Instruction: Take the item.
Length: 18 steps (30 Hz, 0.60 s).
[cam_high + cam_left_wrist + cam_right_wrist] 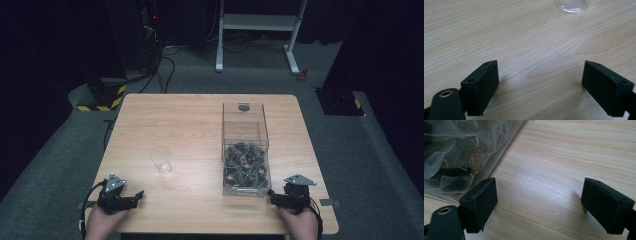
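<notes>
Sachets (245,167) in gauzy mesh filled your clear square box (245,131); both grippers' jaws gaped wide over grained wooden worktop (200,120).

**Around and on the table: what we see**

We look down on a light wooden table (200,115) that fills the middle of the high view, standing on grey carpet (60,155). Right of centre we find a clear plastic box (244,125), its lower part heaped with small dark sachets (245,167). Left of centre a clear plastic cup (161,159) stands apart from the box. At the upper middle of the frame we see a white metal frame (257,22) on the floor. Black cables (160,65) run across the carpet at the upper left, beside a base marked with yellow and black stripes (102,97).
</notes>
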Tool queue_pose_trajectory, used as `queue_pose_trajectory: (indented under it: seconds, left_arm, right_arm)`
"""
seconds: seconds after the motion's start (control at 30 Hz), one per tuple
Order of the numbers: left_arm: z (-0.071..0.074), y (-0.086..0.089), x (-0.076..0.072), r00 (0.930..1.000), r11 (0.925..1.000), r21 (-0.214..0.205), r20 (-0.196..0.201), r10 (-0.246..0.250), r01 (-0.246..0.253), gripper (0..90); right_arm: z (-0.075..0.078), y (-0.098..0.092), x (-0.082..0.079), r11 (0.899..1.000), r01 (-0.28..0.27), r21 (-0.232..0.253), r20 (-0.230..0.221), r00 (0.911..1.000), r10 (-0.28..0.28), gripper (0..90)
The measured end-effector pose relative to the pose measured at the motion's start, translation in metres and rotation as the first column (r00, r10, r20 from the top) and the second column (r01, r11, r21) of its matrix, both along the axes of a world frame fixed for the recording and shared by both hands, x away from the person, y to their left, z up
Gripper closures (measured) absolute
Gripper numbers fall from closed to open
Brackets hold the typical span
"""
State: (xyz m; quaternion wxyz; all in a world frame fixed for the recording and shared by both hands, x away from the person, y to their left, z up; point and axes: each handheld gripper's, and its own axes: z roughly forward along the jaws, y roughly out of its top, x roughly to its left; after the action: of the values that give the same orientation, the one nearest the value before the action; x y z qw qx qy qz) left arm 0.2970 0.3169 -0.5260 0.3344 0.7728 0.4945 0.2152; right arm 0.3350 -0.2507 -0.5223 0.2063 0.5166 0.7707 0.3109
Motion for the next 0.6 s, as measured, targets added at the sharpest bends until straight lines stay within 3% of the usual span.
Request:
queue_pose_trajectory:
  seconds: [0.27, 0.53, 0.6]
  left_arm:
    - [0.007, 0.001, -0.003, 0.9998, 0.9984, -0.055, 0.017, -0.008, 0.009, 13.8]
    - [0.011, -0.006, -0.005, 0.9985, 0.9954, -0.081, 0.028, -0.048, 0.050, 13.7]
    - [0.012, -0.010, -0.005, 0.9970, 0.9950, -0.072, 0.041, -0.066, 0.069, 13.3]
  right_arm:
    - [-0.001, -0.004, -0.001, 1.000, 0.002, -0.008, 0.006, 1.0000, -0.002, 13.7]
    - [-0.002, -0.005, -0.001, 1.000, 0.000, -0.003, 0.018, 0.9998, 0.000, 13.2]
    - [-0.002, -0.005, -0.001, 1.000, 0.001, -0.003, 0.019, 0.9998, -0.001, 13.2]
